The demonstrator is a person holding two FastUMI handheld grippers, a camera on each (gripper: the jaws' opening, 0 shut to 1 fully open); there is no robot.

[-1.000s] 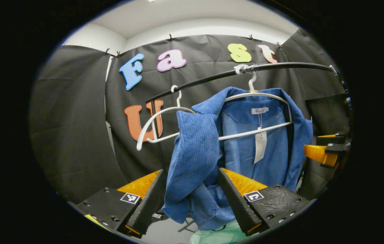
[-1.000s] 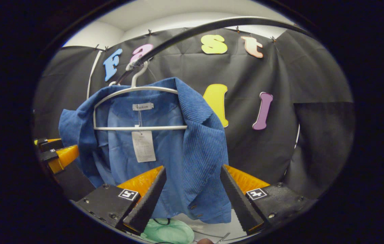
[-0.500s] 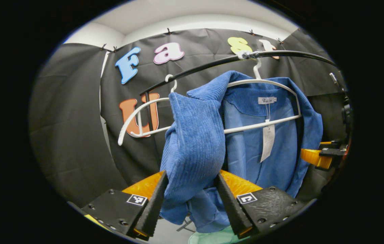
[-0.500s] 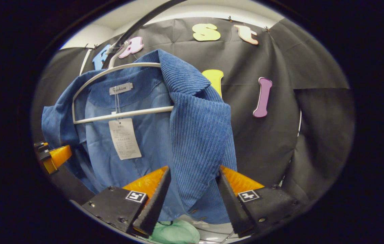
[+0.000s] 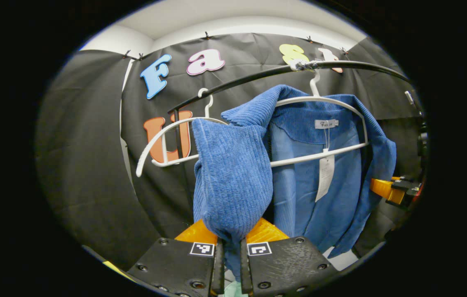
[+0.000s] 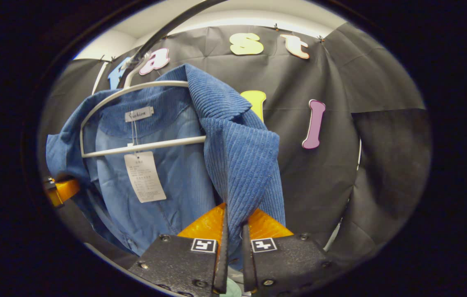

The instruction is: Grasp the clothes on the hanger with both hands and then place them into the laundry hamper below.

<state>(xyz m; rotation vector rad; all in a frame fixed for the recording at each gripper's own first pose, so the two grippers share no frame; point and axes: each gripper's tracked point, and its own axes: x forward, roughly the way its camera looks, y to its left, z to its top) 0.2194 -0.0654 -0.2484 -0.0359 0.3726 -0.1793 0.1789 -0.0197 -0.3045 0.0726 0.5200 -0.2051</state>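
Corduroy, blue, the one jacket (image 5: 320,165) hangs on its white hanger (image 5: 320,101) at upper right of the left gripper view, beside one bare hanger (image 5: 163,136) at centre left. Left tongs (image 5: 229,258) pinch one front panel at bottom centre; right tongs (image 6: 233,258) pinch the other. Grasping looks done; lifting off and lowering into the hamper remain.

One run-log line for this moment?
phase: grasp | left gripper: shut on blue jacket | right gripper: shut on blue jacket | jacket on white hanger | hamper: pending
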